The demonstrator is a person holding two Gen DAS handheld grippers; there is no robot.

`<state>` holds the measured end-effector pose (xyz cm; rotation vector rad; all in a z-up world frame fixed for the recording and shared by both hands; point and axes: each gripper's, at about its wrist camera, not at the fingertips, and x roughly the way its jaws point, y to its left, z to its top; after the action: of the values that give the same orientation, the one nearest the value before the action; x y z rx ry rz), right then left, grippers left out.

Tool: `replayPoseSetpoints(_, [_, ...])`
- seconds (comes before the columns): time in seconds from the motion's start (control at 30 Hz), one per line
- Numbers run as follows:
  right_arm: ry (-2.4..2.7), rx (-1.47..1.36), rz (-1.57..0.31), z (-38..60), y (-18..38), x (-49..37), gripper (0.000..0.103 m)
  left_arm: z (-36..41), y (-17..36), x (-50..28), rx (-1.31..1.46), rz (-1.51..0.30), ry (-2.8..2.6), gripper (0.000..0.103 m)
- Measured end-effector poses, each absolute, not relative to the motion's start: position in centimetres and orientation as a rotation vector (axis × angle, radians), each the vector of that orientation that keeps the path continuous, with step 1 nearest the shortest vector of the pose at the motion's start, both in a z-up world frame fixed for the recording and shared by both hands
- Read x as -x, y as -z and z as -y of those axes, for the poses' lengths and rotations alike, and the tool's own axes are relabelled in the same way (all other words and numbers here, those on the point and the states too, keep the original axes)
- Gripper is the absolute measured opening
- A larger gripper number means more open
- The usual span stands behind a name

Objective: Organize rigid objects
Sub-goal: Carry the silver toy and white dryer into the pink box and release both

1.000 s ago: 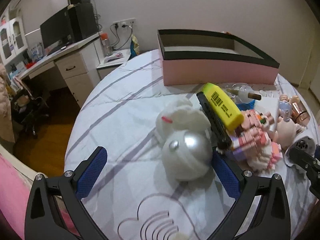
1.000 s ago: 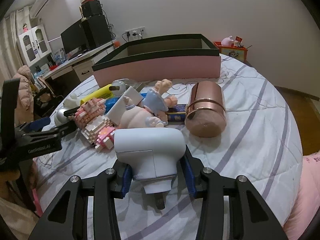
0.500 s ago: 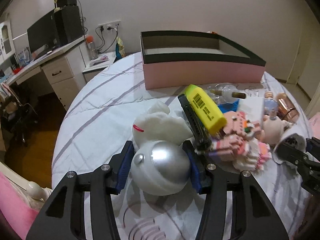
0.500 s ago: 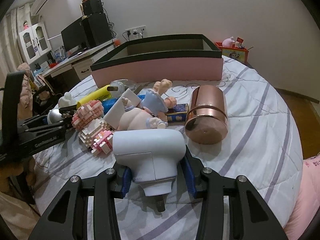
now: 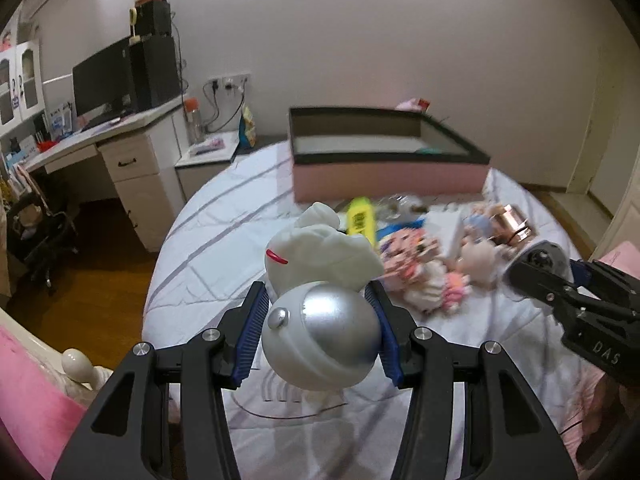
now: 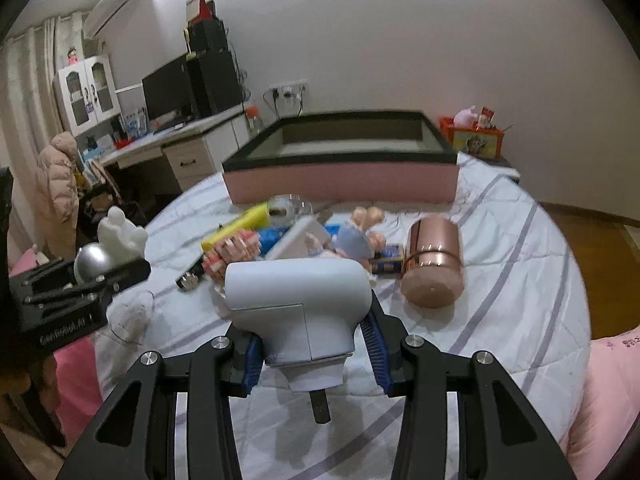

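The left gripper (image 5: pixel 320 330) was pinching a white toy with a silver dome (image 5: pixel 320 332), its blue pads pressed on either side of the dome's widest part, probably because that round body gave the only firm, even seat for two flat pads. The toy hung clear of the bed (image 5: pixel 224 240), with its white figure end pointing away toward the box (image 5: pixel 384 176). The right gripper (image 6: pixel 316 332) was clamped on the neck of a pale hair dryer (image 6: pixel 296 292), its barrel lying crosswise above the pads; gripping the narrow neck likely kept the heavy head from twisting free. The dryer too seemed lifted off the bed. Both loads faced the open pink box with the dark rim, which stood at the far side of the bed and looked to be the place meant for them. Between grippers and box lay the rest of the pile: a yellow marker (image 6: pixel 236 226), a brick-built toy (image 6: pixel 232 250), a doll (image 6: pixel 352 236) and a copper cup (image 6: pixel 434 264) on its side, all still to be cleared.
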<state>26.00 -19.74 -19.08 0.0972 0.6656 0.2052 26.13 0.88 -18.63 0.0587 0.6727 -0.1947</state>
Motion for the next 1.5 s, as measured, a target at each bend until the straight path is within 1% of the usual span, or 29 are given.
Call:
replayPoseSetpoints(0.53, [-0.161, -0.059, -0.396, 19.1, 11.0, -22.3, 0.044, 3.0, 10.3, -23.0, -0.047, -0.427, 0.208, 0.051])
replayPoseSetpoints(0.83, [-0.107, -0.037, -0.304, 19.0, 7.9, -22.1, 0.045, 3.8, 7.6, -22.4, -0.064, -0.342, 0.147, 0.051])
replayPoseSetpoints(1.23, [-0.092, -0.013, -0.255, 19.1, 5.7, -24.7, 0.045, 4.5, 5.7, -25.5, -0.075, -0.280, 0.119, 0.051])
replayPoseSetpoints(1.37, [-0.094, -0.001, -0.243, 19.3, 5.4, -26.4, 0.045, 5.1, 5.5, -27.6, -0.090, -0.259, 0.117, 0.051])
replayPoseSetpoints(1.5, [-0.087, 0.021, -0.250, 19.5, 5.5, -29.4, 0.045, 5.9, 5.7, -31.4, -0.112, -0.271, 0.120, 0.051])
